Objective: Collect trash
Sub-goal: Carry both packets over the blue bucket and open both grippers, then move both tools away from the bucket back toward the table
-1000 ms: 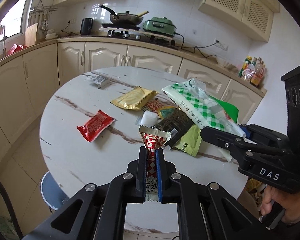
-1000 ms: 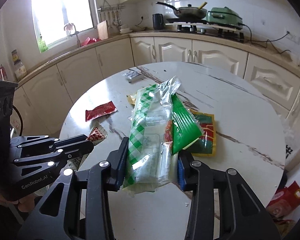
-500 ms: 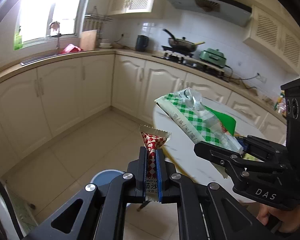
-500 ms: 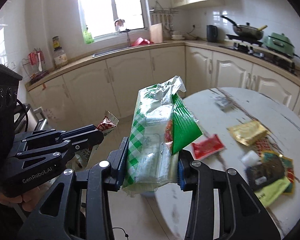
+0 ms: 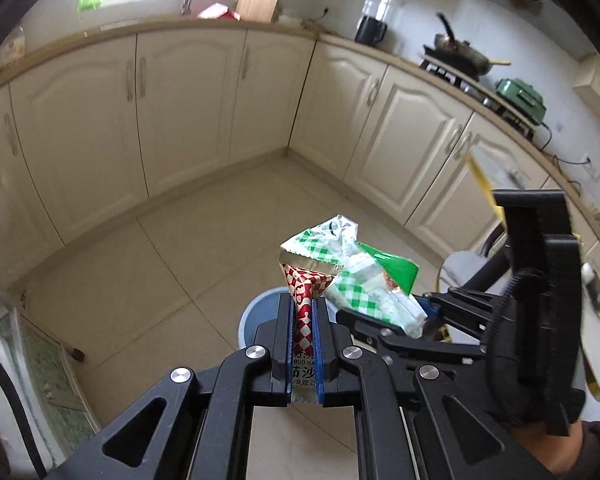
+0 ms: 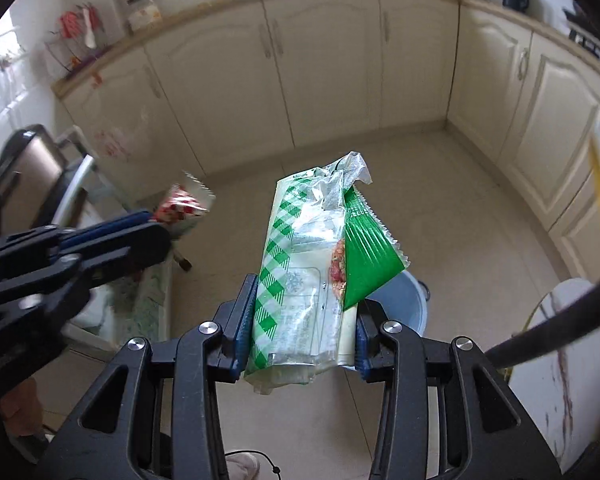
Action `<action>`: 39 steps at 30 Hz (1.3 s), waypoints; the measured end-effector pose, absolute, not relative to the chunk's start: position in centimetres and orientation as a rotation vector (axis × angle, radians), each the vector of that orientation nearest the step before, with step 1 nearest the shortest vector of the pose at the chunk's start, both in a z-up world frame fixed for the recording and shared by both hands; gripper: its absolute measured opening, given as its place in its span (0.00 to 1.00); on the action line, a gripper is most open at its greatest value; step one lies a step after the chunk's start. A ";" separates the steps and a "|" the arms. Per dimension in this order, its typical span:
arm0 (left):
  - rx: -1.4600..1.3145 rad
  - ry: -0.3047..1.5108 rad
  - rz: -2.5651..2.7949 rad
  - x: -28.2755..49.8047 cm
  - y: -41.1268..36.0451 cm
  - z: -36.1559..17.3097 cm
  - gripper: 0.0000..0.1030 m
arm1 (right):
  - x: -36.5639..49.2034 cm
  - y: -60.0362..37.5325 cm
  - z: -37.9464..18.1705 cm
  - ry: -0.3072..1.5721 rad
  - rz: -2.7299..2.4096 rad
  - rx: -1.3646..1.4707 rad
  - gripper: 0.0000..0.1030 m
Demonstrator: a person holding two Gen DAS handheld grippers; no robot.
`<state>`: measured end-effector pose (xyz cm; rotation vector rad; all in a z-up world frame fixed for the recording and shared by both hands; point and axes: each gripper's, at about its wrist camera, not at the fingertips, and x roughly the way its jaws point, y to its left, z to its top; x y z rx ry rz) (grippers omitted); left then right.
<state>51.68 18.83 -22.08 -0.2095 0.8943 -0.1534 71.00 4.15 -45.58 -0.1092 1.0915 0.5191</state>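
My left gripper [image 5: 303, 304] is shut on a red-and-white checked wrapper [image 5: 309, 278], which stands up between its blue pads. My right gripper [image 6: 306, 298] is shut on a bundle: a clear bag with green checks [image 6: 300, 256] and a green wrapper [image 6: 370, 252] beside it. Both point steeply down at the tiled floor. A pale blue bin [image 6: 404, 300] stands on the floor just beyond the right fingers, and in the left wrist view that bin [image 5: 260, 312] shows behind the left fingers. The two grippers hang side by side, the right gripper [image 5: 392, 314] a little right of the left one.
Cream cabinets [image 5: 180, 92] line the kitchen walls around a beige tile floor [image 5: 188, 248]. The marble table's edge [image 6: 560, 364] is at the right. A patterned mat [image 6: 148, 304] and a metal appliance [image 6: 28, 164] are at the left.
Both grippers have swung away from the table top and tipped down toward the floor, carrying the same wrappers. The table has left the middle of both views and the bin has come in.
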 end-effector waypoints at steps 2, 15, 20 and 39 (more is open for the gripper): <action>-0.212 0.925 -0.157 54.3 19.3 -23.4 0.04 | 73.1 3.9 -48.7 1.130 0.493 -0.115 0.38; -0.218 1.115 -0.211 69.9 17.0 -33.9 0.04 | 79.0 -0.3 -57.0 1.213 0.321 -0.120 0.78; -0.246 1.144 -0.226 74.4 16.0 -35.6 0.07 | 79.7 -2.7 -57.6 1.235 0.277 -0.124 0.80; -0.170 0.953 0.040 71.2 22.1 -25.2 0.61 | 75.4 0.9 -50.5 1.162 0.411 -0.138 0.84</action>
